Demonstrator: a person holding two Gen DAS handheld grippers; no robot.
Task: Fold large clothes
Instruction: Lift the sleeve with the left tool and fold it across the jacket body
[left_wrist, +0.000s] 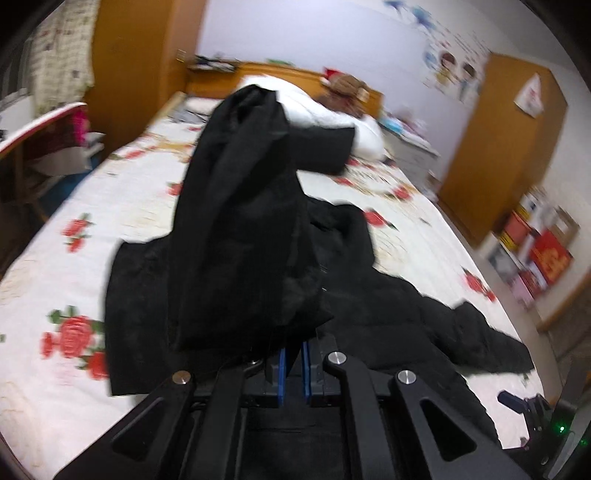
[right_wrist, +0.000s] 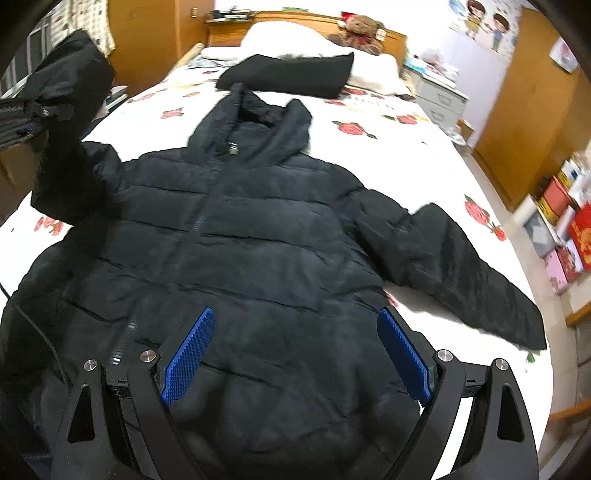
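A large black hooded puffer jacket (right_wrist: 266, 236) lies front up on the floral bed sheet (right_wrist: 417, 147), hood toward the headboard. My left gripper (left_wrist: 293, 363) is shut on the jacket's left sleeve (left_wrist: 240, 221) and holds it lifted above the bed; the sleeve hangs over the fingers and hides the tips. In the right wrist view the left gripper (right_wrist: 26, 118) shows at the far left with the raised sleeve (right_wrist: 70, 81). My right gripper (right_wrist: 295, 350) is open and empty, just above the jacket's lower hem. The other sleeve (right_wrist: 480, 269) lies spread to the right.
A folded black garment (right_wrist: 291, 74) lies by the white pillow (right_wrist: 295, 37) near the headboard, with a teddy bear (right_wrist: 360, 31) behind. A grey drawer unit (right_wrist: 439, 96) and wooden wardrobe (right_wrist: 517, 103) stand right of the bed. Boxes (right_wrist: 565, 229) are stacked at the right.
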